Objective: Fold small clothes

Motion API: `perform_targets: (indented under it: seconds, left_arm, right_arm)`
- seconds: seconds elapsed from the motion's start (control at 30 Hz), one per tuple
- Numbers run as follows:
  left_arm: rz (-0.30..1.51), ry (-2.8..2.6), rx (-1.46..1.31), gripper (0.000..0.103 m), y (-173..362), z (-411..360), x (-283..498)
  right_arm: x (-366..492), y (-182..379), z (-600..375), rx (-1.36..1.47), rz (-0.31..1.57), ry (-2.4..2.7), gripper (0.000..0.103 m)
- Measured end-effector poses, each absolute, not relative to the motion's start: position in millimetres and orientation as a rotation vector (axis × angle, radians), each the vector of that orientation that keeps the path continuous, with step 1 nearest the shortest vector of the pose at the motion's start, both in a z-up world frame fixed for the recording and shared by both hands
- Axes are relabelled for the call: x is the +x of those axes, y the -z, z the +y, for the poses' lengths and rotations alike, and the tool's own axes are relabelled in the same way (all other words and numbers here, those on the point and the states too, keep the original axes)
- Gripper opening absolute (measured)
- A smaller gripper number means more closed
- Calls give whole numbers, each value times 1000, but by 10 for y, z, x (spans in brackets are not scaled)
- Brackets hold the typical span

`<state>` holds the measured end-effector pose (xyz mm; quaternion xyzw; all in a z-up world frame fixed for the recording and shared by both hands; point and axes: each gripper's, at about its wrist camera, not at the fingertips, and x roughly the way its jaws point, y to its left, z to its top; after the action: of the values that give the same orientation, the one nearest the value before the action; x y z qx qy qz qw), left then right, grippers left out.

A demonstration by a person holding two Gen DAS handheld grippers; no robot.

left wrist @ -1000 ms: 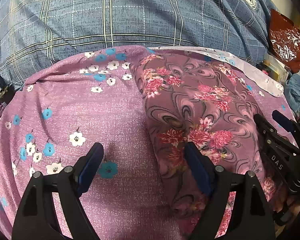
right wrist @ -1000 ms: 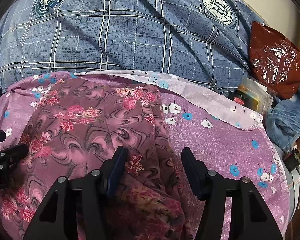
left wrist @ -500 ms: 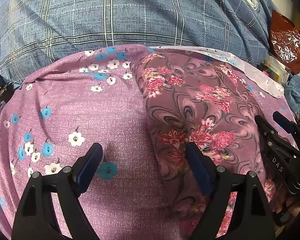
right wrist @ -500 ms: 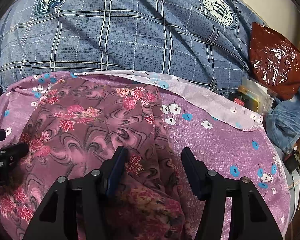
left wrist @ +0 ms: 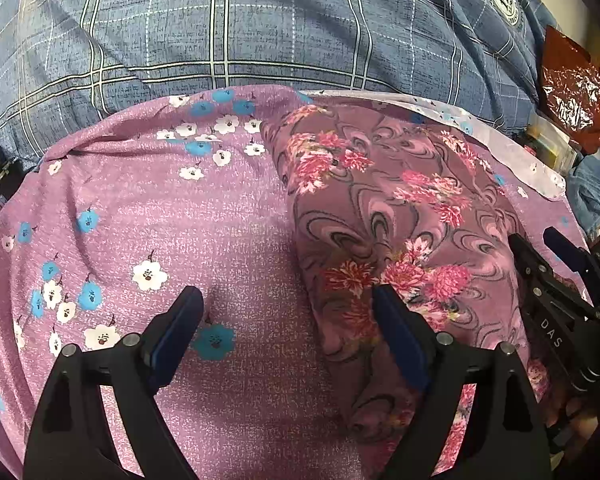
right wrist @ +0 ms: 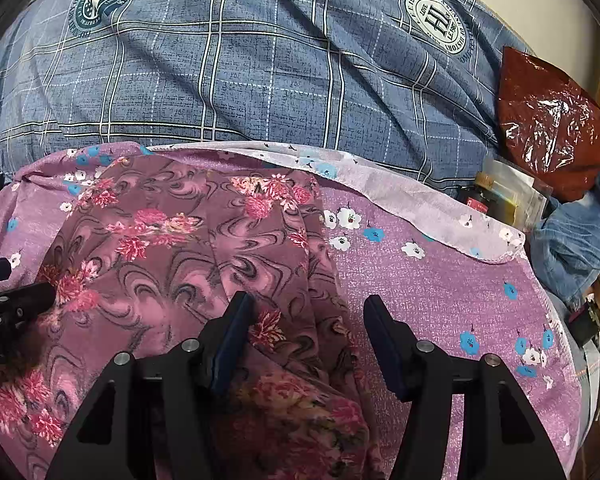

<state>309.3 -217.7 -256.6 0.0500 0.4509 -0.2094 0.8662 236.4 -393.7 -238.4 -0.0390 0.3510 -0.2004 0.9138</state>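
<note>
A folded mauve garment [left wrist: 400, 216] with pink flowers and dark swirls lies on a lilac cloth [left wrist: 148, 216] printed with blue and white blossoms. My left gripper [left wrist: 288, 312] hovers open over the garment's left edge, one finger above the lilac cloth and the other above the garment. In the right wrist view the same garment [right wrist: 172, 256] fills the left half, and my right gripper [right wrist: 308, 316] stands open over its right edge with cloth lying under the gap. Each gripper shows in the other's view: the right gripper [left wrist: 560, 280], the left gripper [right wrist: 16, 300].
A blue plaid bedsheet [right wrist: 260, 68] stretches behind the lilac cloth [right wrist: 440, 292]. At the right edge sit a red-brown plastic bag [right wrist: 548, 120], a small dark bottle and packets [right wrist: 496, 196], and crumpled denim [right wrist: 572, 240].
</note>
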Motion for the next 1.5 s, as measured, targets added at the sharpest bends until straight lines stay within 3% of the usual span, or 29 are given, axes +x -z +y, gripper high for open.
perform_targets:
  seconds: [0.33, 0.47, 0.77, 1.27, 1.37, 1.5]
  left_arm:
    - [912, 449, 21, 87, 2307, -1946, 3174]
    - [969, 508, -96, 87, 2328, -1773, 3311]
    - [1164, 735, -365, 87, 2696, -1771, 3448]
    - [1167, 866, -342, 76, 2742, -2146, 3341]
    - [1144, 856, -337, 66, 2708, -2170, 3324]
    - [1122, 816, -312, 39, 2678, -2148, 3328]
  right_arm:
    - [2180, 2106, -4037, -32, 688, 297, 62]
    - [1977, 1959, -4516, 283, 622, 170, 76]
    - [2016, 2571, -5401, 985, 676, -54, 77]
    - [2446, 2663, -4728, 833, 845, -120, 78]
    - [2478, 2643, -4585, 751, 855, -99, 69]
    - [2455, 2553, -4510, 678, 843, -32, 38]
